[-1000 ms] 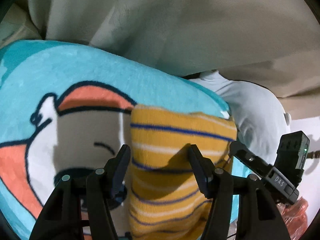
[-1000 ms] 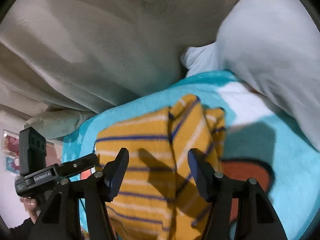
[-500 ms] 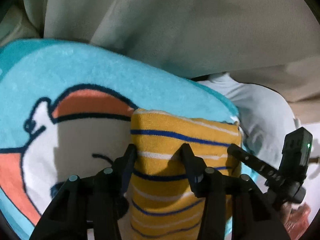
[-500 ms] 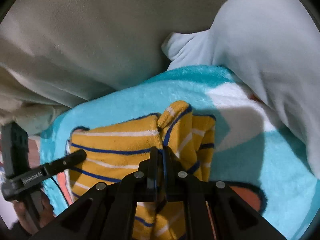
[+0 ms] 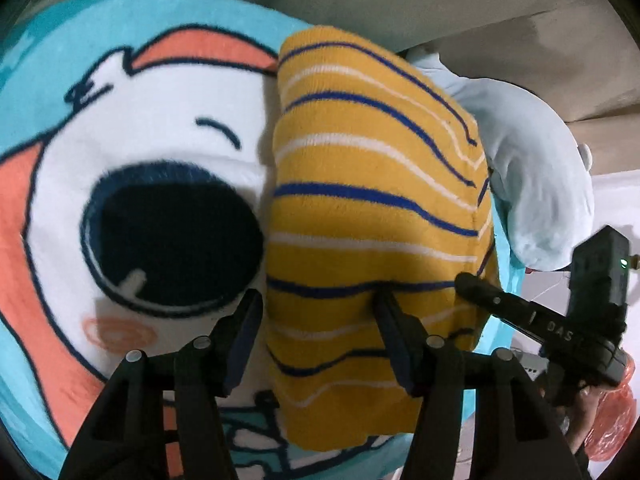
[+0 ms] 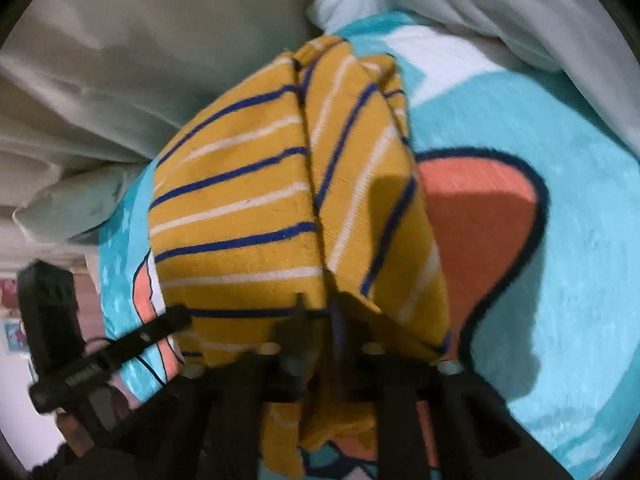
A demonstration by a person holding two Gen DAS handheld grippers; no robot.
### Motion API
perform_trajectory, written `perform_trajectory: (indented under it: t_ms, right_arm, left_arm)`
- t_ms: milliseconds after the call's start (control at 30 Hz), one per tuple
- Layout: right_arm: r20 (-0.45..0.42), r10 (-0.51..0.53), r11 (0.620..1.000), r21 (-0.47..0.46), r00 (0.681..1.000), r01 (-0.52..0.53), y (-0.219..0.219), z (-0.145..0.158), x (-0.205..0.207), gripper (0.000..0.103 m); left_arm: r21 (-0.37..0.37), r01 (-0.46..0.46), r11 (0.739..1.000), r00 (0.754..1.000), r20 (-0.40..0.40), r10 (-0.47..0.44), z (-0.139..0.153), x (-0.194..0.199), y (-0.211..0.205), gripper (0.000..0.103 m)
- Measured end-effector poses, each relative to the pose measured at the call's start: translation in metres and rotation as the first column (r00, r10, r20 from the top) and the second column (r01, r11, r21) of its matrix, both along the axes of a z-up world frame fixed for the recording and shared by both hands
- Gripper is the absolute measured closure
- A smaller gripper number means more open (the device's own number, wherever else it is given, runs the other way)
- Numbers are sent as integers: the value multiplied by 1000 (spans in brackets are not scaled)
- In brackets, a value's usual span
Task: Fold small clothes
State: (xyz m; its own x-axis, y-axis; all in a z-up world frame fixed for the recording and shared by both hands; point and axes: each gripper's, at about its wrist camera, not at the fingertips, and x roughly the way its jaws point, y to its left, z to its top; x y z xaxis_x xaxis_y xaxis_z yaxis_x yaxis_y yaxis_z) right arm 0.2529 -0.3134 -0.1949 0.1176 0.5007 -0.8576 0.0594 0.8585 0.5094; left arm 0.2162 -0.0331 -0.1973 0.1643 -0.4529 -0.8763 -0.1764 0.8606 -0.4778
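A yellow garment [image 5: 372,184] with blue and white stripes lies folded on a turquoise cartoon blanket [image 5: 140,120]. My left gripper [image 5: 316,308] straddles its near left part. The jaws are opening, the cloth sits between them, and its right finger [image 5: 386,320] dents the fabric. In the right wrist view the same garment [image 6: 240,208] is lifted at its near edge into a tent. My right gripper [image 6: 320,320] is shut on that bunched edge, and cloth hangs below the fingers. The right gripper [image 5: 540,320] also shows in the left wrist view, at the garment's right side.
A pale blue pillow [image 5: 536,184] lies against the blanket's far right side. Beige bedding [image 5: 400,0] rises behind everything. An orange plastic bag [image 5: 612,420] sits at the lower right, off the blanket. In the right wrist view, the blanket [image 6: 560,240] spreads to the right of the garment.
The right gripper closed on the garment's near edge and pulled it up and toward the camera. The left gripper narrowed on the cloth, then widened, and moved back across the blanket.
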Motion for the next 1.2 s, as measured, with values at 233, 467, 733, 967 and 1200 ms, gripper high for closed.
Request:
perform_trajectory:
  t_ms: [233, 467, 733, 967, 1200]
  right_arm:
    - [-27, 15, 989, -145, 1000, -19, 15, -21, -1, 98]
    - [114, -6, 1000, 25, 993, 3, -10, 24, -2, 20]
    - [23, -41, 994, 105, 999, 39, -25, -32, 42, 16]
    - [-18, 23, 968, 251, 1000, -17, -4, -56, 49, 16]
    - [-40, 19, 982, 187, 999, -11, 14, -57, 45, 62]
  left_arm:
    - [59, 48, 997, 998, -47, -46, -15, 7, -4, 44]
    - [5, 7, 1000, 995, 95, -7, 33, 15, 19, 35]
    - [-2, -19, 1000, 998, 62, 19, 12, 52, 14, 32]
    - [-95, -84, 992, 996, -3, 84, -14, 67, 15, 32]
    - [-103, -111, 988, 994, -28, 109, -12, 61, 10, 62]
